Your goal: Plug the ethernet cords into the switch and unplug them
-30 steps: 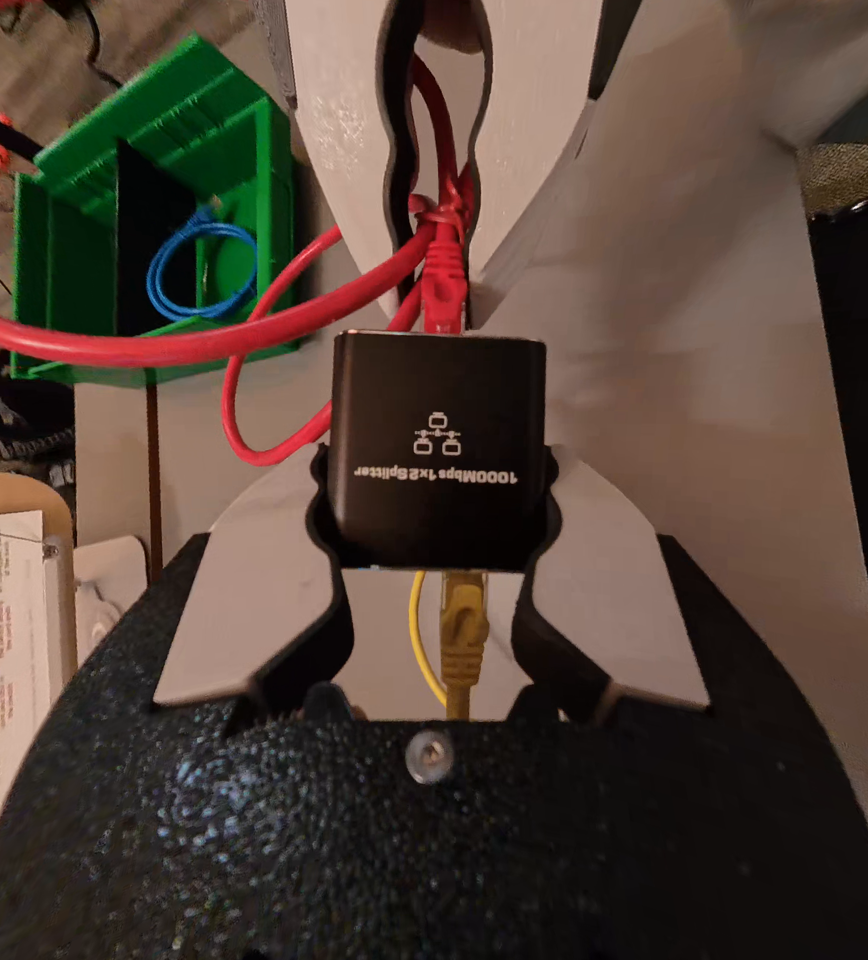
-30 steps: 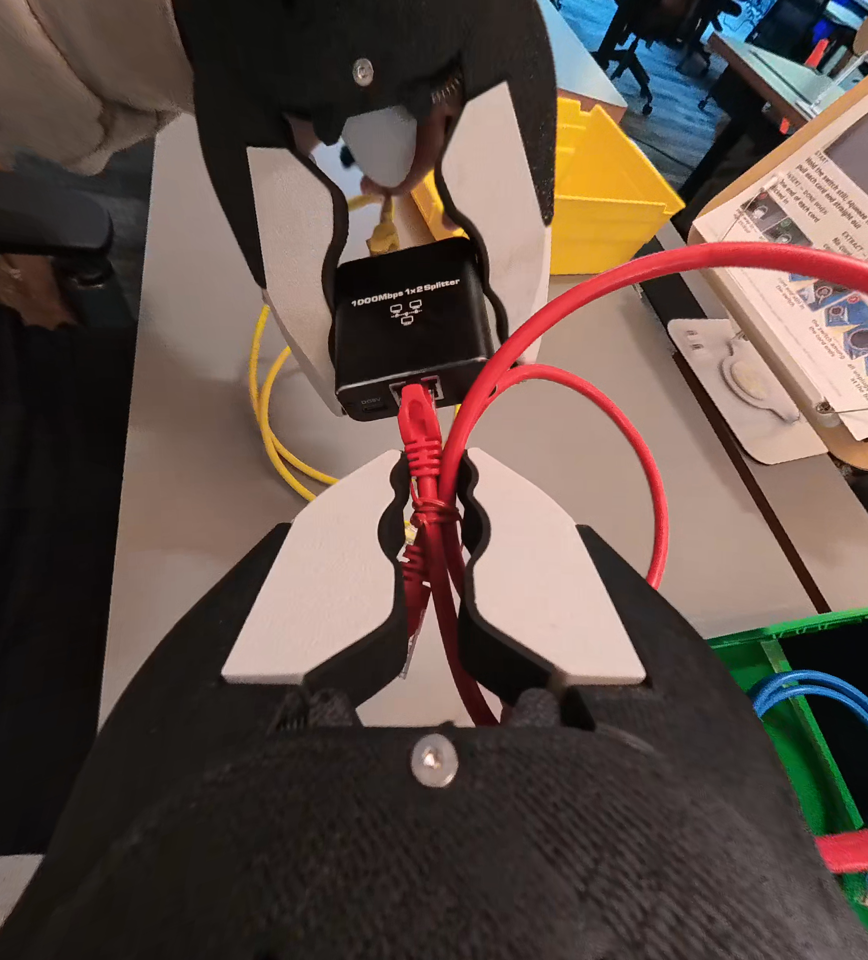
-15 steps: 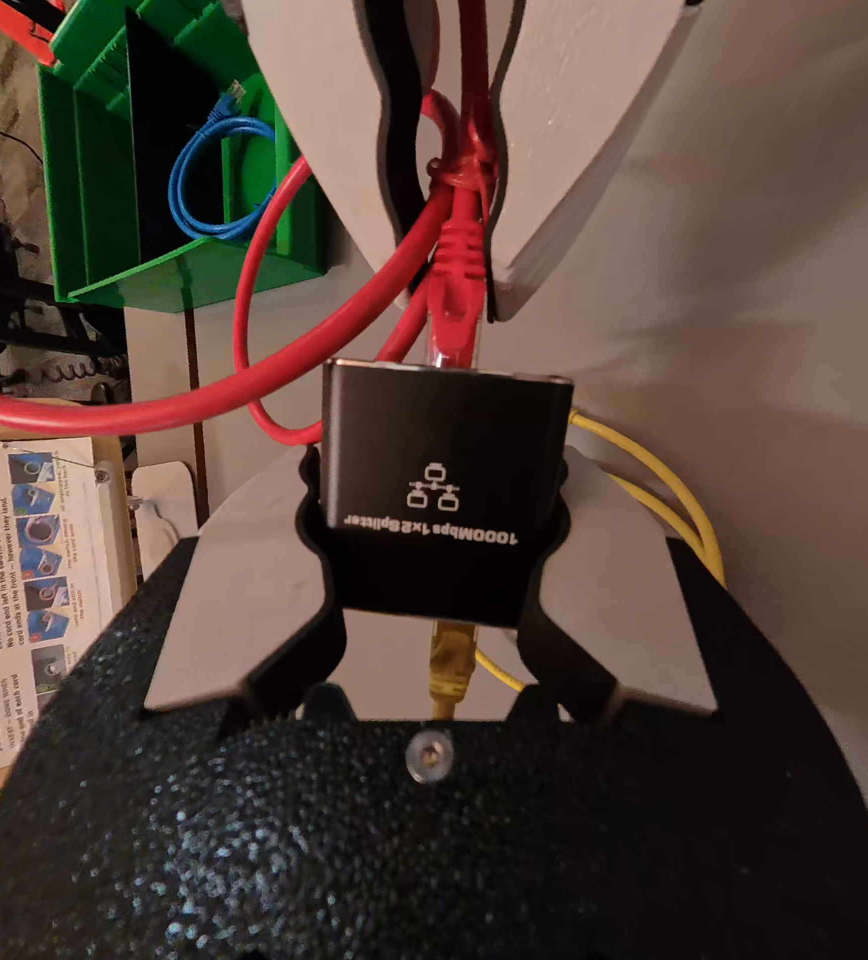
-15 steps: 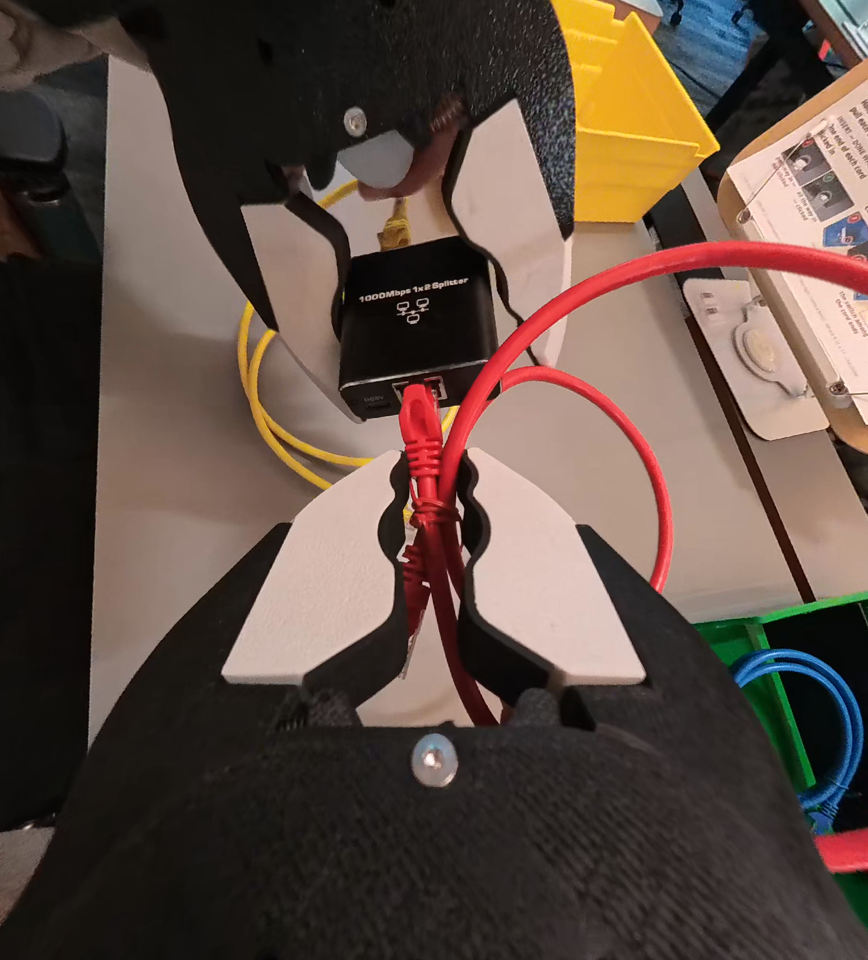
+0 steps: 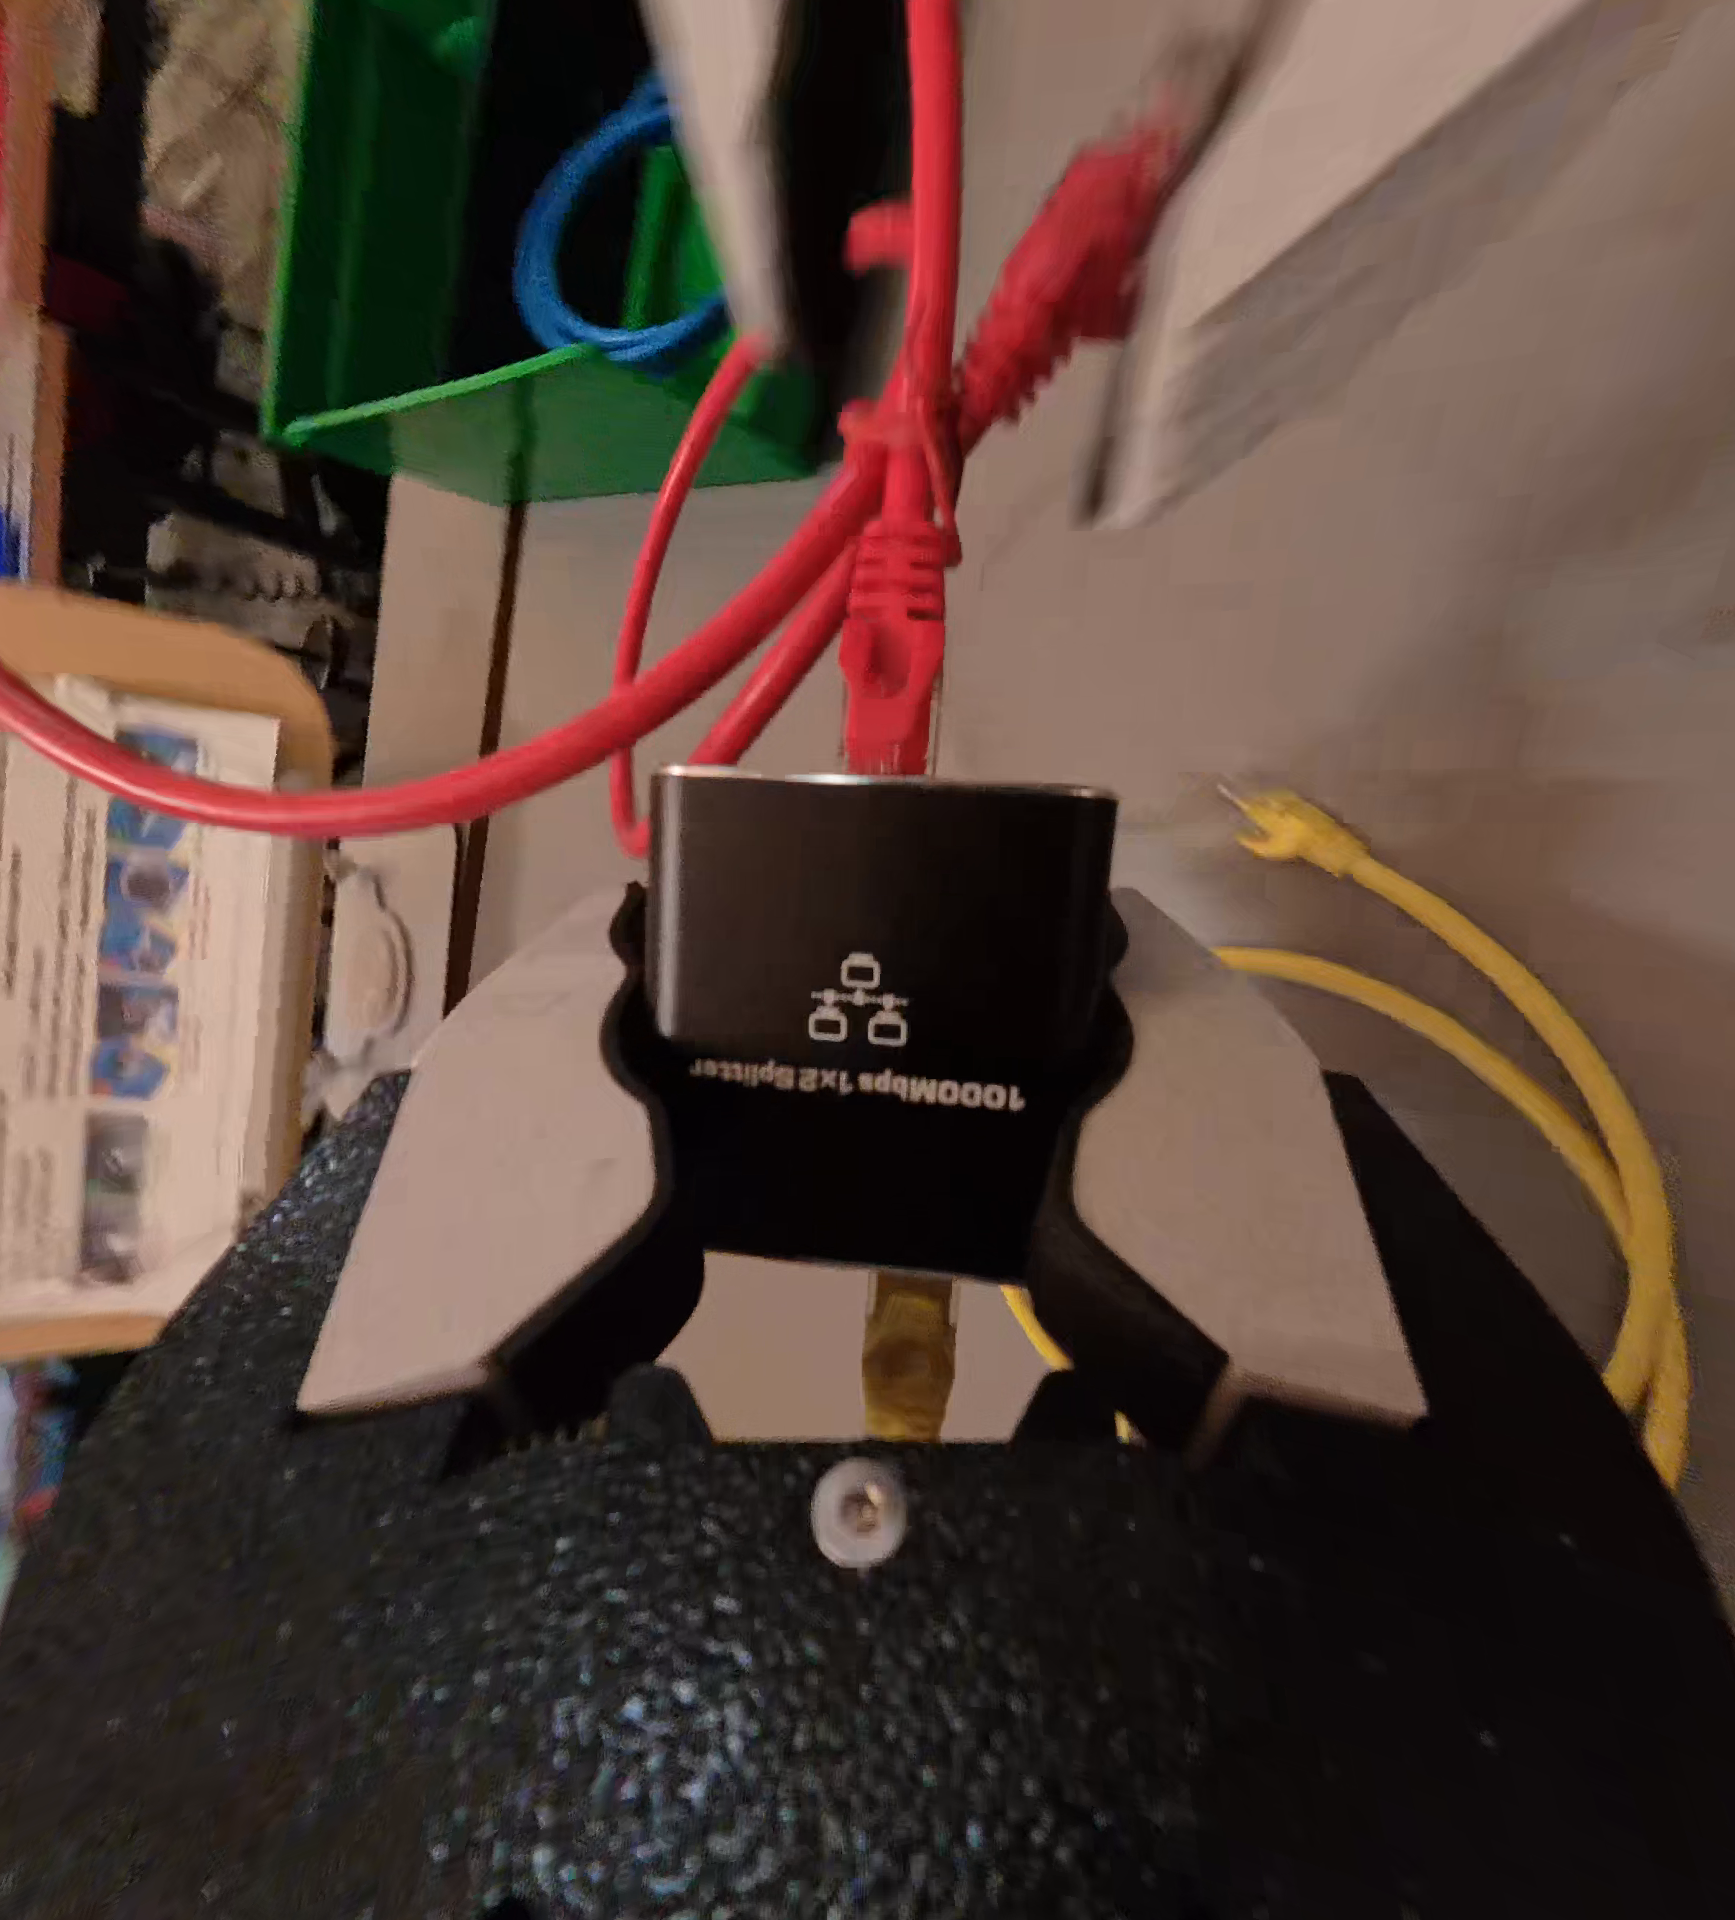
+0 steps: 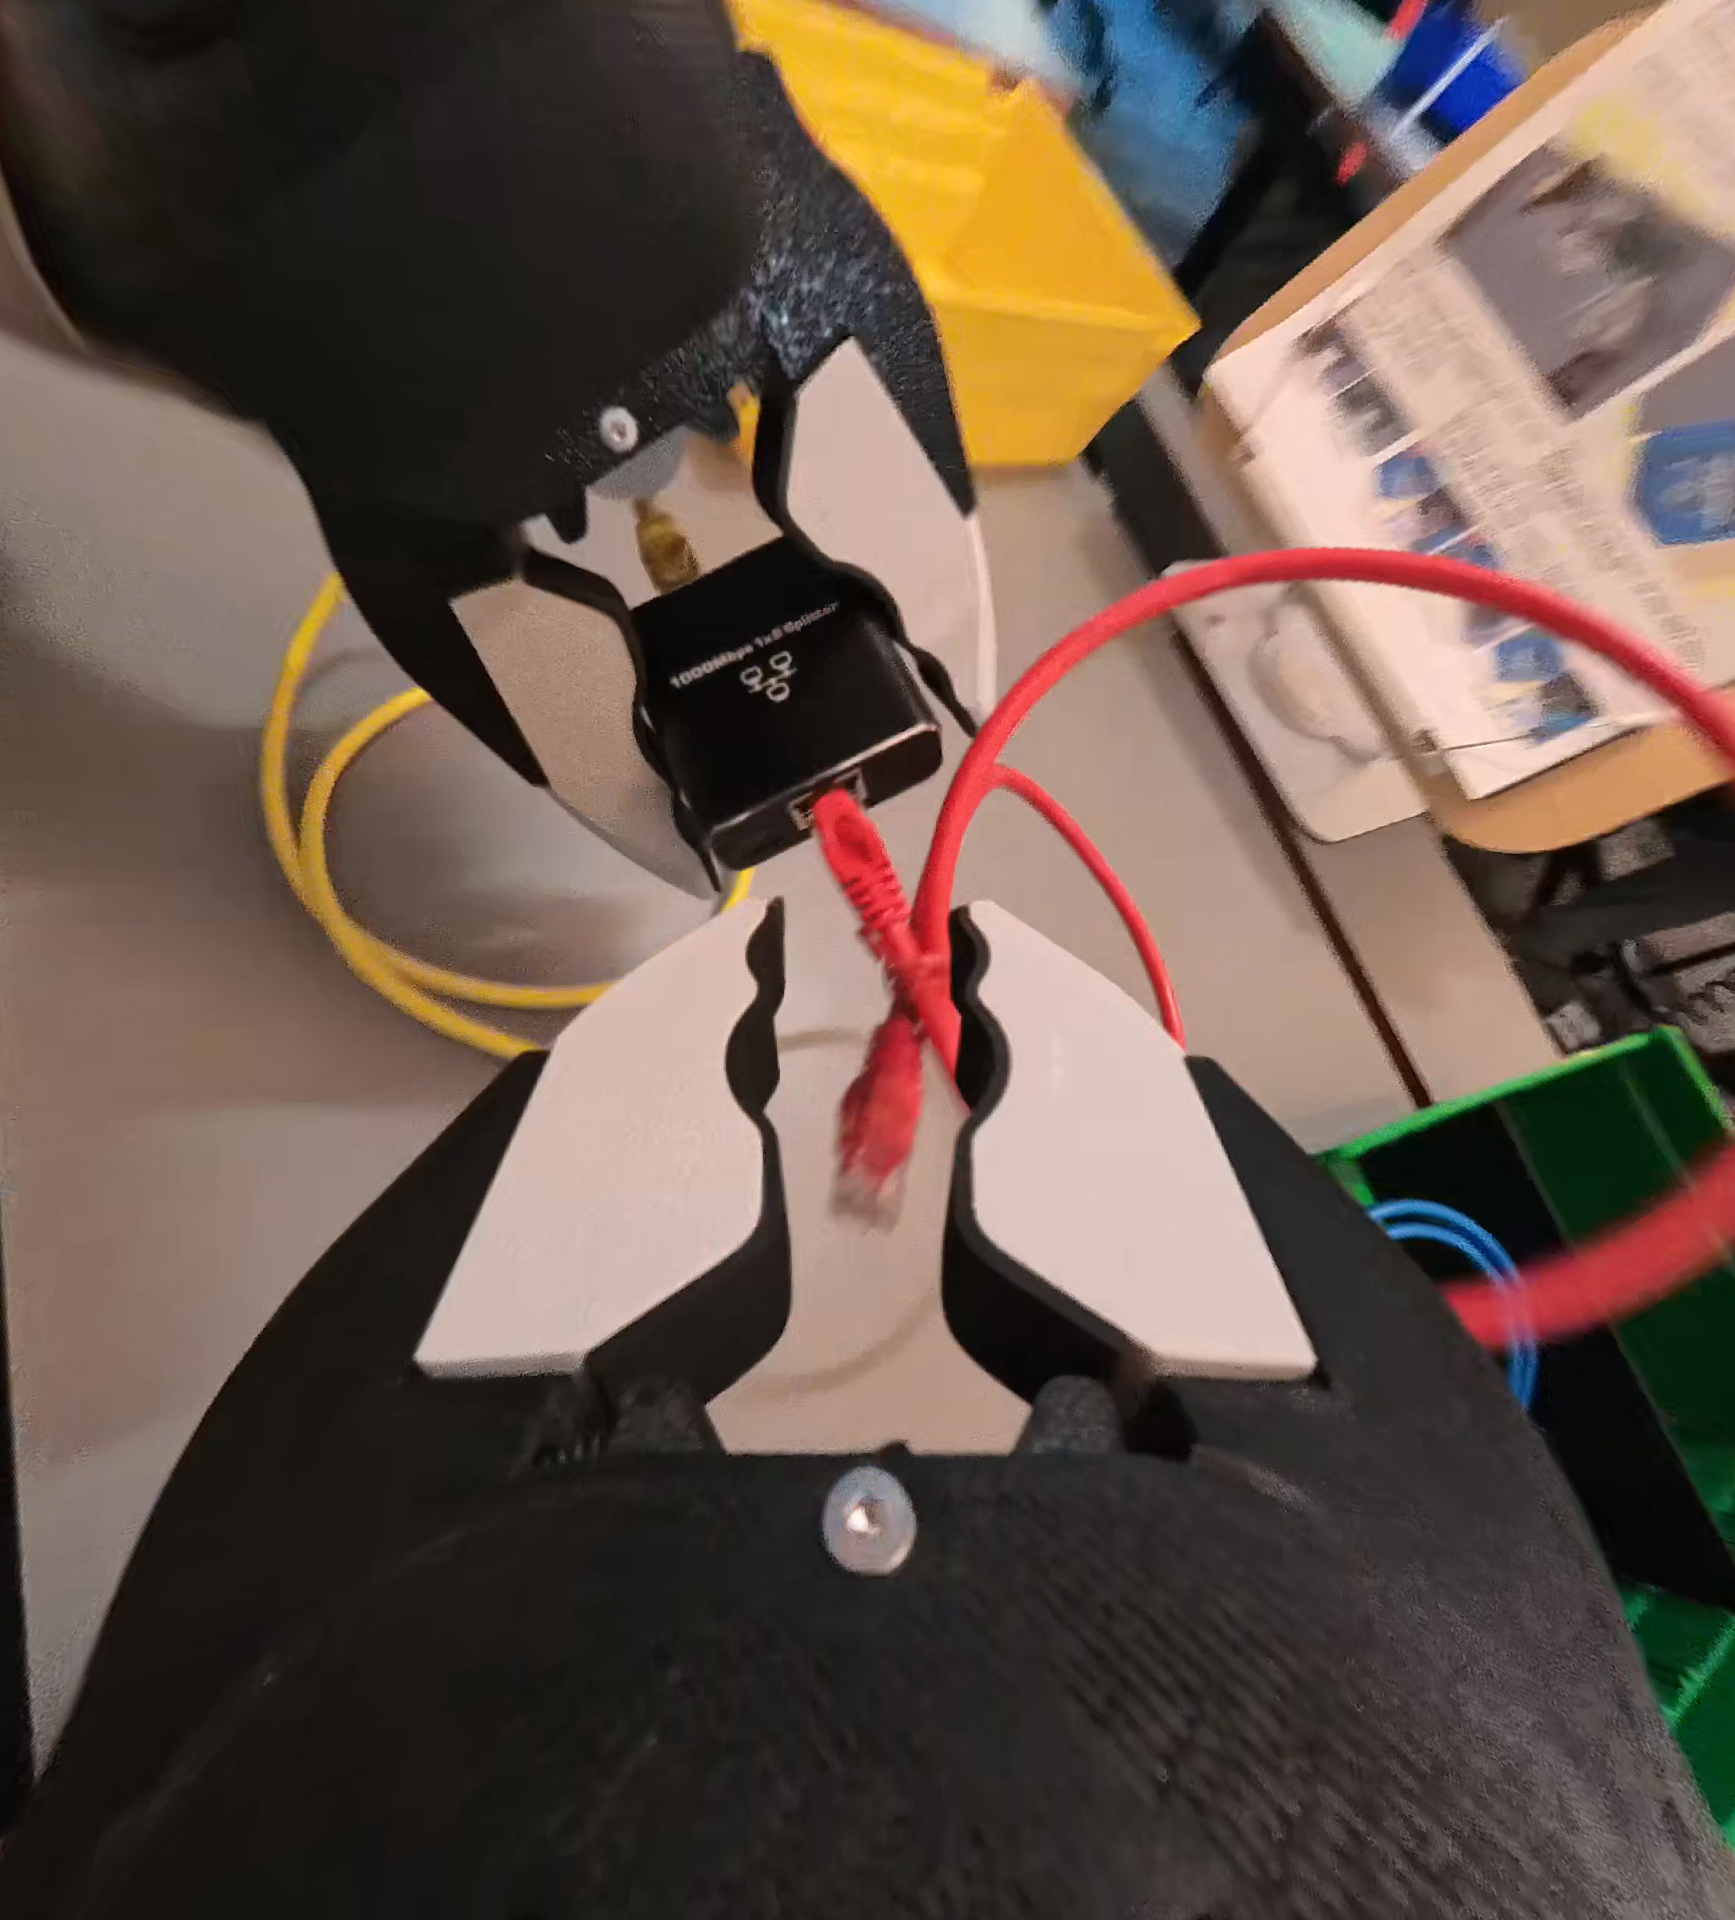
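- Since the earlier frame the right gripper (image 6: pixel 868 914) has let go: its fingers now stand apart around the red cord (image 6: pixel 889 956), which was pinched between them.
- The left gripper (image 5: pixel 873 925) is clenched on the black switch (image 5: pixel 884 935) at frame centre.
- One red plug (image 5: pixel 889 665) sits in the switch's far face; the other (image 6: pixel 878 1117) dangles loose.
- A yellow cord (image 5: pixel 910 1351) enters the near face.
- Green bin (image 5: pixel 530 436), upper left.
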Action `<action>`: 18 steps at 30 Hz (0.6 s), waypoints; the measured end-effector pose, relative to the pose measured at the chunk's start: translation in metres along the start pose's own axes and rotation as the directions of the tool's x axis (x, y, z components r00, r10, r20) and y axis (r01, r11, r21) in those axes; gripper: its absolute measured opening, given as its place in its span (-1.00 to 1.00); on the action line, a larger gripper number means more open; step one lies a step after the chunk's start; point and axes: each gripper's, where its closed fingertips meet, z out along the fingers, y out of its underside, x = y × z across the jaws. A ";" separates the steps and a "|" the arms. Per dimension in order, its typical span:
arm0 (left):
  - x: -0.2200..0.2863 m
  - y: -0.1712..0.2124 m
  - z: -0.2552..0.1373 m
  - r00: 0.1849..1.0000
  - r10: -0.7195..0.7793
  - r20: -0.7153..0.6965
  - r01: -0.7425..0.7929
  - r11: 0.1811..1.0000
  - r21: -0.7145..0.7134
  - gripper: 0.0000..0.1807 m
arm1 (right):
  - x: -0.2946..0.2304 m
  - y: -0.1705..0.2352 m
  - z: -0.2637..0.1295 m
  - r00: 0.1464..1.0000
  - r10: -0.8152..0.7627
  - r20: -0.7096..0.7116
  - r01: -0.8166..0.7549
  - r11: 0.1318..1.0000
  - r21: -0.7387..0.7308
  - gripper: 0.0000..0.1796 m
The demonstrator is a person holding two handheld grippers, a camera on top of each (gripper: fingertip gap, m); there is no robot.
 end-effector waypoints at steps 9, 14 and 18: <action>-0.066 -0.014 -0.040 0.861 -0.498 0.100 0.431 0.821 0.374 -0.15 | 0.031 -0.043 -0.017 0.884 0.467 -0.011 -0.427 0.817 0.389 -0.53; -0.067 -0.034 -0.055 0.861 -0.466 0.204 0.340 0.825 0.452 -0.15 | 0.028 -0.079 -0.016 0.716 0.605 0.349 -0.670 0.454 0.587 -0.62; -0.062 -0.046 -0.062 0.856 -0.429 0.288 0.263 0.842 0.472 -0.15 | 0.022 -0.088 -0.014 0.773 0.563 0.295 -0.598 0.487 0.637 -0.67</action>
